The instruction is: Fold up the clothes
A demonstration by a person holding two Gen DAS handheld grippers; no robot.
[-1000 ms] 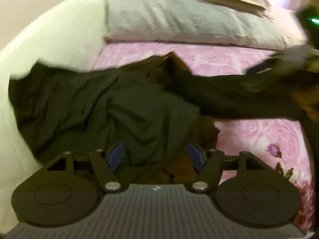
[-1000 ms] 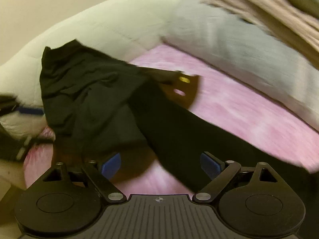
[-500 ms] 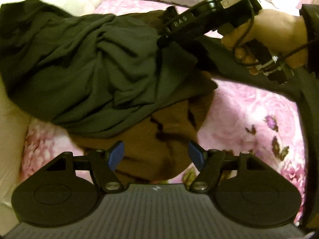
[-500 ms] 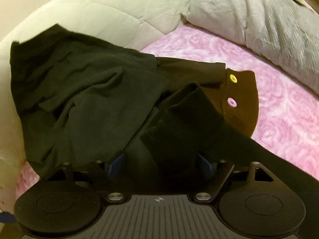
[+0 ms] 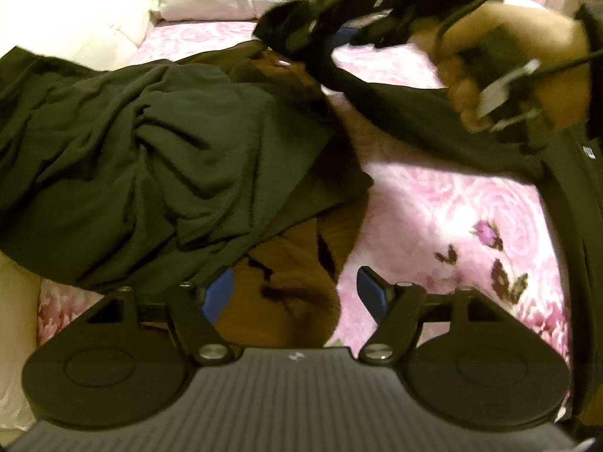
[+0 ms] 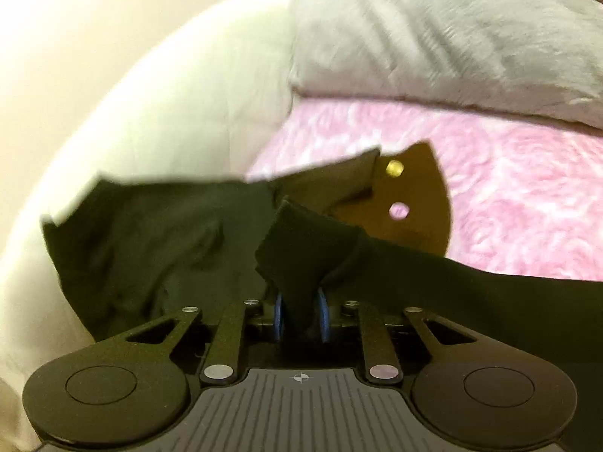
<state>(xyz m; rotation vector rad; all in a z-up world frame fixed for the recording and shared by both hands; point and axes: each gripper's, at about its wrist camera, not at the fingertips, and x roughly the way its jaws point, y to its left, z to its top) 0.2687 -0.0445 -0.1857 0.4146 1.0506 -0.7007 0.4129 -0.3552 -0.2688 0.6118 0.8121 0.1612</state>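
Your right tool (image 6: 300, 314) grips a fold of the black garment (image 6: 301, 248) above the pink bed (image 6: 508, 188); your left tool (image 5: 294, 293) hangs released over the brown garment (image 5: 294, 301) at 6 o'clock.

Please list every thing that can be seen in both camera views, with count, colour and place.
black garment: one, crumpled on the bed, one end pinched by the right gripper
brown garment: one, with a yellow and a pink button, under the black one
bedsheet: one, pink floral
pillow: one, grey, head of the bed
quilt: one, cream, bed edge
left gripper: fingers open over the brown garment
right gripper: fingers shut on black cloth
right hand: holding its gripper
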